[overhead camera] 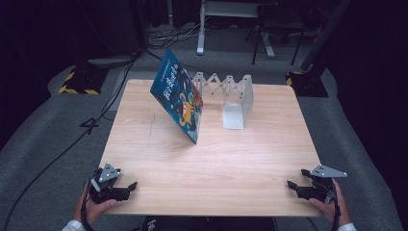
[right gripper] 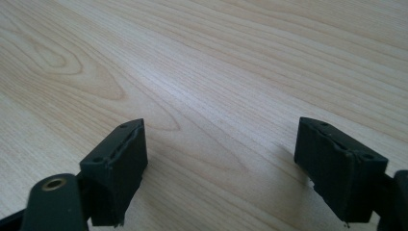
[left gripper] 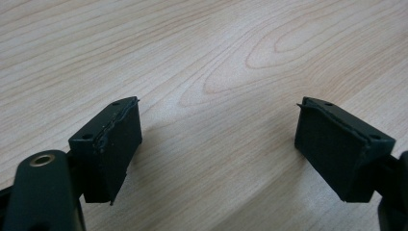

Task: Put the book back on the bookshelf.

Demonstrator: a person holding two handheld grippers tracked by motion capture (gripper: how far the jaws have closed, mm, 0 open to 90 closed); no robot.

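A blue picture book (overhead camera: 179, 98) stands tilted near the middle back of the wooden table (overhead camera: 159, 144), its top leaning left and away from the white expanding book rack (overhead camera: 231, 98) just to its right. My left gripper (overhead camera: 126, 189) rests at the front left corner of the table, open, with nothing between its jaws. In the left gripper view the gripper (left gripper: 216, 144) has only bare wood between its black pads (left gripper: 118, 147). My right gripper (overhead camera: 294, 184) sits at the front right corner, open and empty. In the right gripper view the gripper (right gripper: 221, 163) looks down on bare wood.
The table stands on grey carpet. Cables (overhead camera: 57, 154) run across the floor at the left. Yellow-and-black striped stand bases (overhead camera: 79, 82) sit on the floor behind the table's back corners, and a white frame's leg (overhead camera: 201, 29) rises farther back.
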